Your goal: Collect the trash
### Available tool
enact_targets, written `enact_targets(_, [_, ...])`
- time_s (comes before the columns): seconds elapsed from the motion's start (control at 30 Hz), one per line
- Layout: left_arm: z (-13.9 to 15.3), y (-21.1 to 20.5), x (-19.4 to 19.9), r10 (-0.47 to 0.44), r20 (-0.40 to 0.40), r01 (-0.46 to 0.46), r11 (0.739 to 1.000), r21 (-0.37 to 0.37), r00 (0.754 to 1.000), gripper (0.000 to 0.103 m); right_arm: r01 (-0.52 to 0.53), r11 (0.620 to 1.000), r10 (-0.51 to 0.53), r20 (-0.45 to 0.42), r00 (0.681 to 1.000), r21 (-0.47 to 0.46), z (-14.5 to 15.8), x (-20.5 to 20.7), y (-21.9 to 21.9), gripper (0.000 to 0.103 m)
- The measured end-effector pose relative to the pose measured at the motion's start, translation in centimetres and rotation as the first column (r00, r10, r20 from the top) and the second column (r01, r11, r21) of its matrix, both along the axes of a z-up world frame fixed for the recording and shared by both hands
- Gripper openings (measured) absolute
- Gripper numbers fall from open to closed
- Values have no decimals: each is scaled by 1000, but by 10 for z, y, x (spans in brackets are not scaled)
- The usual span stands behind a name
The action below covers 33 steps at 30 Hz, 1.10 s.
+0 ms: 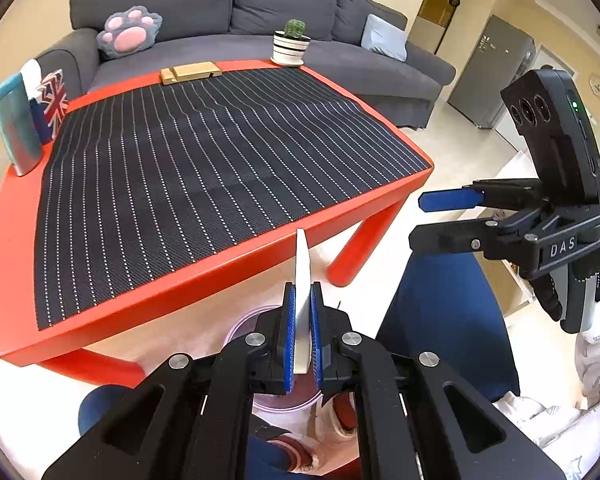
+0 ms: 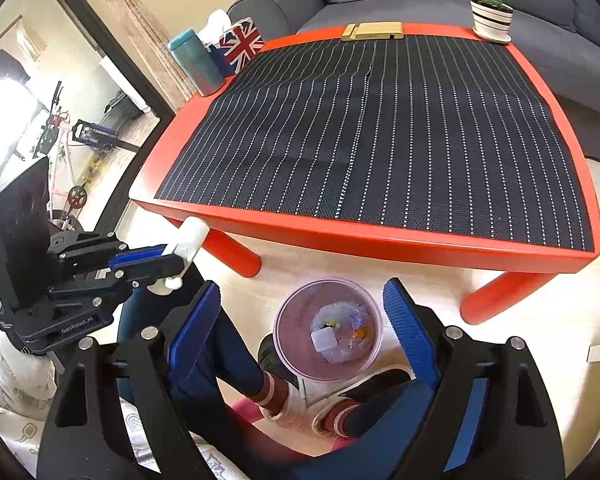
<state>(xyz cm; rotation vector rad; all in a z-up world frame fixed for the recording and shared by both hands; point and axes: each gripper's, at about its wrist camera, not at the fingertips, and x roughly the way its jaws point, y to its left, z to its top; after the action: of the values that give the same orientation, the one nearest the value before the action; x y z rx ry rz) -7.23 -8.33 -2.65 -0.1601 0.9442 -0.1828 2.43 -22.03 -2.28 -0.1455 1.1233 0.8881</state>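
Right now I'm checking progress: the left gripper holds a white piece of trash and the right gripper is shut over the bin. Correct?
Not quite. The right gripper is open and empty over the bin, as the right wrist view shows. The left gripper does hold the white piece.

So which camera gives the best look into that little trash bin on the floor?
The right wrist view: it looks straight down into the trash bin, showing the scraps inside. In the left wrist view the left gripper hides nearly all of it.
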Motion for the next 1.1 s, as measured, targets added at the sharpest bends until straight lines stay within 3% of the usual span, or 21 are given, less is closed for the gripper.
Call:
enact_targets(0.1, [1,-3,1,-11,1,11,1000,9,1000,7,6,1000,-6,3,1000,9,3,1,-3,83])
enact_targets(0.17, [1,-5,2,-16,-4,16,1000,10,1000,16,9,1000,-9,6,1000,13,5,2,-4,83])
enact_targets(0.2, [0,-6,3,-19,-8,19,1000,10,1000,27,10,1000,-10,7,1000,15,6,2,-4,83])
enact_targets(0.23, [0,-5,4,-14,-8,14,1000,13,1000,48,11,1000,-12,9,1000,17,7,3,-4,83])
enact_targets(0.33, [0,1,5,21,2,-21,1000,-6,1000,86,14,1000,-15,11,1000,22,8,4,-6,84])
enact_targets(0.37, [1,2,4,33,10,-33,999,-6,999,91,16,1000,-16,11,1000,25,9,4,-6,86])
enact_targets(0.8, [-1,12,5,89,2,-88,996,-20,996,95,22,1000,-22,-17,1000,20,2,8,-5,99])
enact_targets(1.1, [11,25,11,128,32,-128,992,0,991,95,43,999,-44,86,995,12,16,17,3,100])
